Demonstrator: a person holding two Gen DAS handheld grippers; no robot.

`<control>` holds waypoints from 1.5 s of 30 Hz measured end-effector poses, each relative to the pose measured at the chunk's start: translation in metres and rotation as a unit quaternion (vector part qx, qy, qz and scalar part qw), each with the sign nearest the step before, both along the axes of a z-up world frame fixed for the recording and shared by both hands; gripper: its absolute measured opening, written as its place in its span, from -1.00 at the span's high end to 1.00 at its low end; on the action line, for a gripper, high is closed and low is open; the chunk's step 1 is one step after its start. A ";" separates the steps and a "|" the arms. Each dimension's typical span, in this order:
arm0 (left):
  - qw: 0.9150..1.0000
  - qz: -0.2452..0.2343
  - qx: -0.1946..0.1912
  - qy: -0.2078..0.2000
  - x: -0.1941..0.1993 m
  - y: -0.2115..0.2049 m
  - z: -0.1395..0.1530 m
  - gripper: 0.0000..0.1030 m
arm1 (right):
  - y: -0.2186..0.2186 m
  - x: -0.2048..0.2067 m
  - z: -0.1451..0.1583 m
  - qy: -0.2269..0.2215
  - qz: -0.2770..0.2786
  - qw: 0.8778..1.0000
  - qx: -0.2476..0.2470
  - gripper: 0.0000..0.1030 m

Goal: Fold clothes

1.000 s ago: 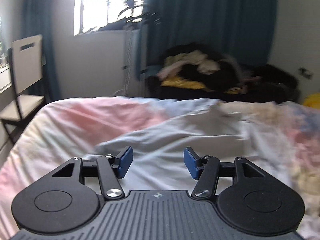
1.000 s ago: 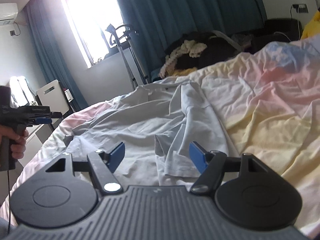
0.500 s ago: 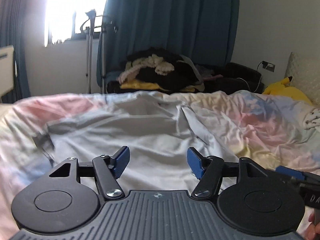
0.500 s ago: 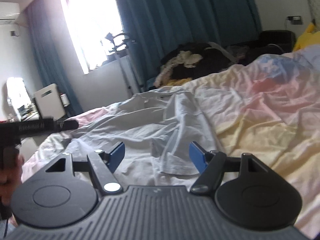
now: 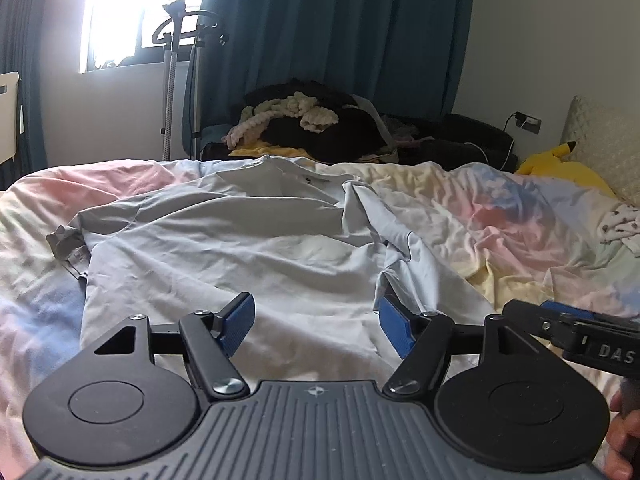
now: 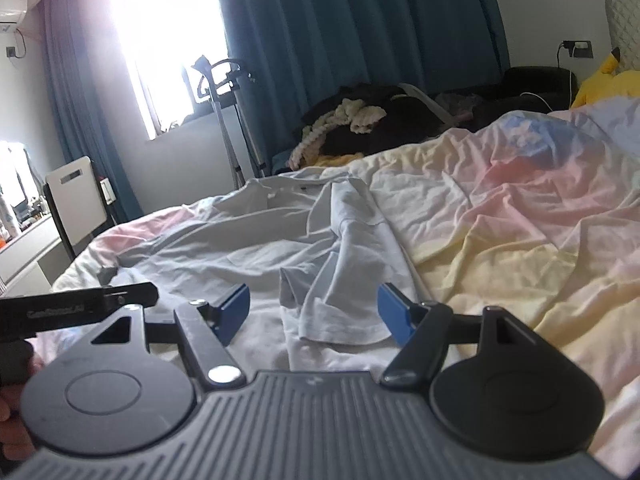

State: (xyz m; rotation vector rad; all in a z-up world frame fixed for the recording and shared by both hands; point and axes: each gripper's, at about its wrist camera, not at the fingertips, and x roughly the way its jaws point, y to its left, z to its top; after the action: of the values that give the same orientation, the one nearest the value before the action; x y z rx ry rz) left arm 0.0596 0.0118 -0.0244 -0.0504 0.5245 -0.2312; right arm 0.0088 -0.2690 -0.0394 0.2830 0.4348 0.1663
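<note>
Since a second ago the left gripper (image 5: 316,322) is looking squarely over the pale grey shirt (image 5: 240,248) rather than toward the chair side of the room, and its jaws are opening with nothing between them. The right gripper (image 6: 314,312) is hovering as before, jaws wide and empty, above the shirt's folded-in sleeve (image 6: 340,280). The shirt is lying spread on the pastel bedsheet (image 5: 500,224), collar toward the far bed edge, with bare sheet lying open to its right.

your right hand (image 5: 624,440) is cut off at the edge. your gripper hides the near end of the shirt (image 5: 240,248).
</note>
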 end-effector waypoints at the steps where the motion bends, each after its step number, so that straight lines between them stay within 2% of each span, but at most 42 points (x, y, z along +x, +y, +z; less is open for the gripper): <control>1: 1.000 0.003 -0.003 0.002 0.001 0.003 -0.001 -0.44 | -0.001 0.002 -0.002 0.005 -0.002 1.000 0.003 -0.39; 8: 0.999 0.039 -0.013 0.011 0.006 0.021 -0.006 -0.45 | -0.012 0.027 -0.019 0.051 -0.018 0.998 0.038 -0.34; 12: 0.999 0.043 -0.027 0.021 0.010 0.025 -0.008 -0.45 | 0.004 0.040 -0.023 0.057 0.018 0.998 -0.002 -0.34; 15: 0.999 0.039 -0.023 0.026 0.012 0.024 -0.011 -0.45 | 0.021 0.052 -0.028 0.060 0.044 0.996 -0.045 -0.31; 16: 0.999 0.040 -0.020 0.027 0.012 0.023 -0.012 -0.45 | 0.025 0.056 -0.030 0.060 0.047 0.995 -0.059 -0.23; 18: 0.999 0.039 -0.019 0.029 0.014 0.023 -0.014 -0.45 | 0.027 0.063 -0.035 0.066 0.046 0.994 -0.076 0.14; 20: 0.999 0.040 -0.020 0.031 0.015 0.022 -0.016 -0.45 | 0.022 0.068 -0.039 0.078 0.041 0.994 -0.067 0.80; 21: 0.998 0.041 -0.020 0.031 0.016 0.022 -0.016 -0.45 | 0.018 0.067 -0.037 0.075 0.034 0.995 -0.061 0.91; 24: 0.998 0.043 -0.023 0.035 0.017 0.022 -0.018 -0.45 | 0.007 0.061 -0.030 0.061 0.014 0.997 -0.045 0.95; 30: 0.998 0.045 -0.027 0.045 0.019 0.021 -0.023 -0.45 | -0.039 0.037 0.015 -0.021 -0.059 0.998 0.026 0.96; 35: 0.997 0.045 -0.024 0.053 0.021 0.019 -0.029 -0.45 | -0.093 0.054 0.035 -0.033 -0.095 0.992 0.077 0.96; 41: 0.997 0.040 -0.017 0.060 0.023 0.013 -0.036 -0.45 | -0.121 0.082 0.055 -0.071 -0.104 0.992 0.023 0.97; 45: 0.997 0.033 -0.010 0.067 0.027 0.007 -0.042 -0.45 | -0.142 0.090 0.050 -0.074 -0.102 0.990 0.055 0.95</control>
State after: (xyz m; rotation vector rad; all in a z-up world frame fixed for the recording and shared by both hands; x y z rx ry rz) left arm 0.0862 0.0185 -0.0660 -0.1022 0.6535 -0.1691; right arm 0.0988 -0.4106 0.0111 0.4183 0.2468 0.0103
